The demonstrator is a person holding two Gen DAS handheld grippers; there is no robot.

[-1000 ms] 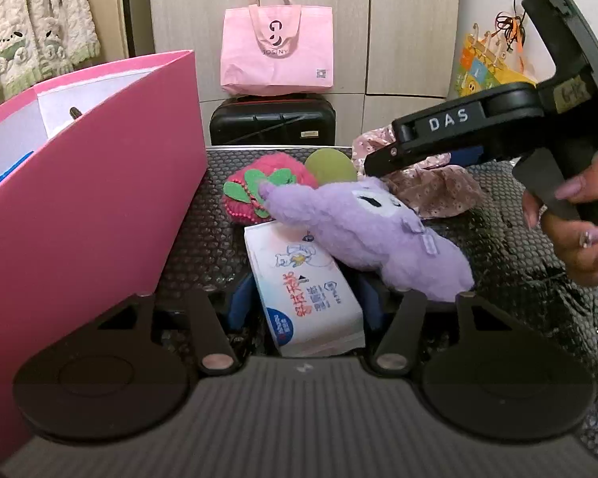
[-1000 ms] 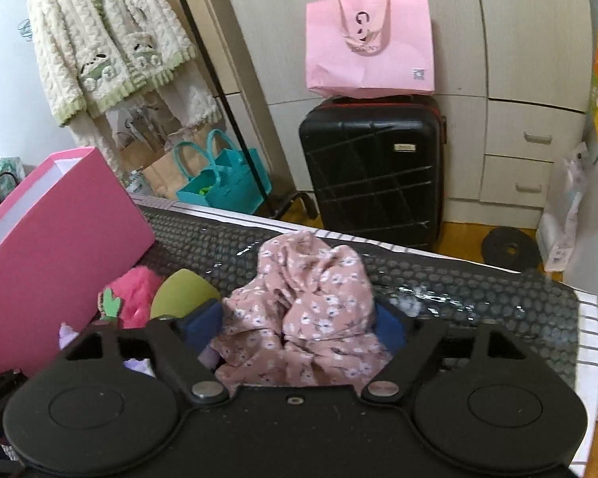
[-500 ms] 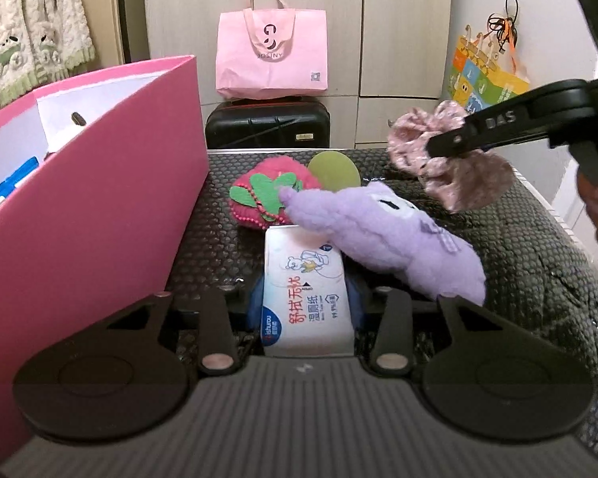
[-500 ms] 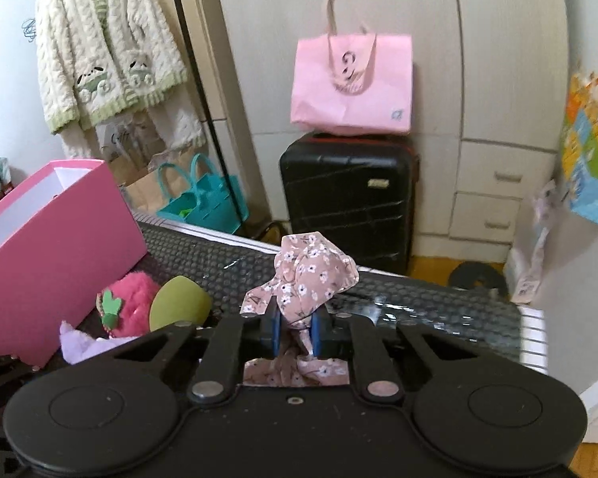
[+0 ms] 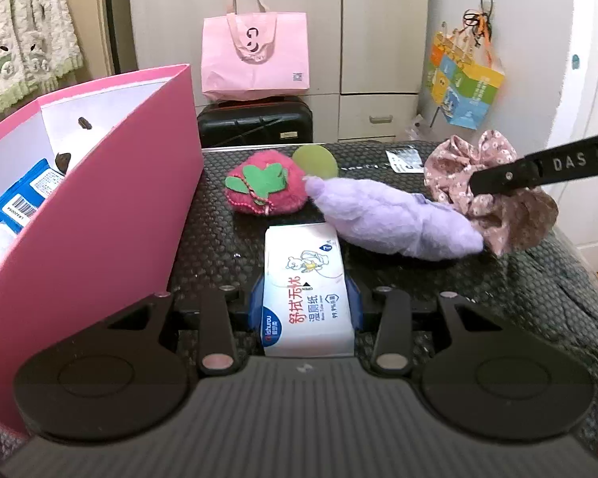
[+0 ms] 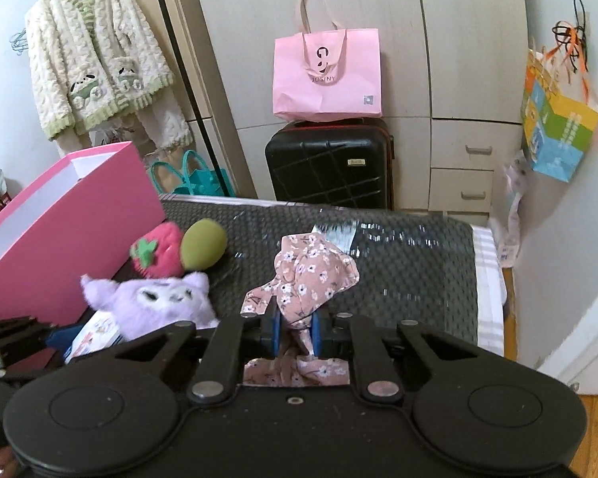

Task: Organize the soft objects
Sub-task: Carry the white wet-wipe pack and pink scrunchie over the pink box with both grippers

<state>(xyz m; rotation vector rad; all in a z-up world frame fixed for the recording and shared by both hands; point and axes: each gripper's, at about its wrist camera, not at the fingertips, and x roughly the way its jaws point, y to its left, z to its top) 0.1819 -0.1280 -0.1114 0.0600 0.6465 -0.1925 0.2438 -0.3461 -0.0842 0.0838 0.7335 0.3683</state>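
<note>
My left gripper [image 5: 305, 310] is shut on a white pack of wet wipes [image 5: 305, 279], its blue pads pressing both sides. My right gripper [image 6: 295, 332] is shut on a pink floral cloth [image 6: 311, 271] and holds it off the table; the left wrist view shows that cloth [image 5: 486, 195] hanging from the right gripper's black fingers [image 5: 510, 177]. A purple plush toy [image 5: 386, 219] lies on the black mat [image 5: 219, 247], with a red strawberry plush [image 5: 265, 187] and a green sponge [image 5: 315, 159] behind it. The open pink box [image 5: 111, 207] stands at the left.
Inside the pink box lie a blue packet [image 5: 24, 195] and something white. Beyond the table stand a black suitcase [image 6: 331, 163] with a pink tote bag [image 6: 327, 75] on top, cabinets, and a hanging cream cardigan [image 6: 99, 51]. The table's right edge [image 6: 486, 279] is striped.
The right gripper shut on the floral cloth and lifted it off the table, drawing back to the right. The left gripper closed on the wipes pack and raised it slightly.
</note>
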